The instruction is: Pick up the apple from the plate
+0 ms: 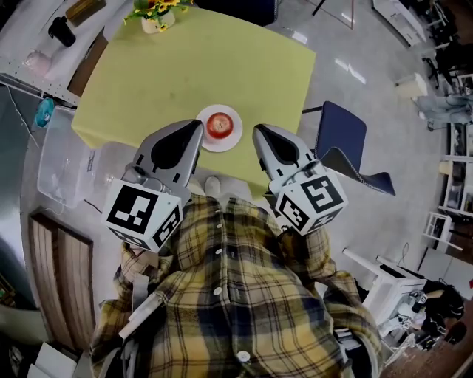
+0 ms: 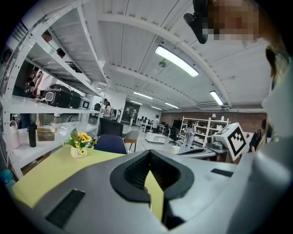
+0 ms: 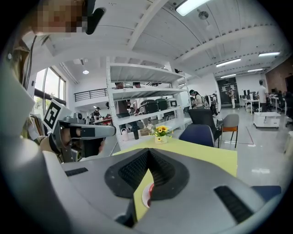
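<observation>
A red apple [image 1: 219, 125] lies on a small white plate [image 1: 233, 138] near the front edge of the yellow-green table [image 1: 185, 74]. My left gripper [image 1: 197, 126] hangs just left of the plate with its jaws together and nothing between them. Right of the plate, my right gripper [image 1: 258, 131] is also shut and empty. In the right gripper view, a sliver of the apple [image 3: 150, 189] and the plate [image 3: 144, 198] shows through the gap below the closed tips [image 3: 149, 153]. The left gripper view shows only its shut jaws [image 2: 149, 153] and table.
A pot of yellow flowers [image 1: 157, 13] stands at the table's far edge. A blue chair [image 1: 347, 144] is at the table's right side, and a clear plastic bin [image 1: 63, 166] on the floor at its left. Shelving runs along the far left.
</observation>
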Tool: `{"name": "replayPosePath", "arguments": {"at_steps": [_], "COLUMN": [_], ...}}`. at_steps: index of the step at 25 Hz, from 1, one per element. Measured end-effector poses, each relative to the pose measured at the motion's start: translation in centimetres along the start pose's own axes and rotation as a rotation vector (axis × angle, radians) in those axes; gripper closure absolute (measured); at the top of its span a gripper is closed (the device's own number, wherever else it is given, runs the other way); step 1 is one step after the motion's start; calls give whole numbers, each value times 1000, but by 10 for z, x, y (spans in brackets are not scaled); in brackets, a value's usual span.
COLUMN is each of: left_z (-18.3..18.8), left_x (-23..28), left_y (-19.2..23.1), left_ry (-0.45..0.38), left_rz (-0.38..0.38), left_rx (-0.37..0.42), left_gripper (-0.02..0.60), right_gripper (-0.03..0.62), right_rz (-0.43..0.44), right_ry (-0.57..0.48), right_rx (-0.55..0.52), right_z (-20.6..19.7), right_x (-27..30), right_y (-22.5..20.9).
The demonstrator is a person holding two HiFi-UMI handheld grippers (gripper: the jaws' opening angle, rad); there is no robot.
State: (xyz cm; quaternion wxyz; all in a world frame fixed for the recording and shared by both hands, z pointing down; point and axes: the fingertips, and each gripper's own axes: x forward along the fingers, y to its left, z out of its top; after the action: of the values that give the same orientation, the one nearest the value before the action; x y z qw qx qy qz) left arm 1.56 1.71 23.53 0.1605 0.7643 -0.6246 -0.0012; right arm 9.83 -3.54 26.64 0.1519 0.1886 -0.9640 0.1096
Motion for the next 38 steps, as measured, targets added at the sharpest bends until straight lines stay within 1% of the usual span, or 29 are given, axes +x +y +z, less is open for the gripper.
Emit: {"name": "replayPosePath", "arguments": {"at_steps": [4, 8, 13, 17, 21, 26, 29, 34, 38], "left_z": [3, 5, 14, 26, 30, 27, 26, 13, 3], "left_x": [14, 29, 49, 64, 79, 90, 97, 102, 105], "left_y": [15, 38, 65, 87, 112, 117, 122, 124, 119], "left_ry": [15, 39, 83, 108, 136, 195, 209, 243, 264], "left_rz": [-31, -93, -209, -307, -386, -532, -558, -590, -597], "left_rx": [-1, 11, 39, 63, 78, 91, 95, 74, 55], "left_gripper": [575, 574, 574, 574, 574, 575, 575, 575, 575], "right_gripper": [597, 597, 597, 597, 597, 597, 597, 597, 597], "right_rz": [-19, -57, -171, -280, -372, -510, -535, -568, -559], "right_ry": [7, 7, -5, -15, -21, -22, -17, 7, 20], "right_rx": [13, 34, 85, 124, 157, 217, 228, 253, 252], "right_z": [1, 7, 14, 22, 24, 21, 18, 6, -2], "right_x": [18, 44, 70, 85, 104, 102, 106, 110, 111], "right_y": [-4, -8, -18, -28, -37, -32, -31, -32, -34]}}
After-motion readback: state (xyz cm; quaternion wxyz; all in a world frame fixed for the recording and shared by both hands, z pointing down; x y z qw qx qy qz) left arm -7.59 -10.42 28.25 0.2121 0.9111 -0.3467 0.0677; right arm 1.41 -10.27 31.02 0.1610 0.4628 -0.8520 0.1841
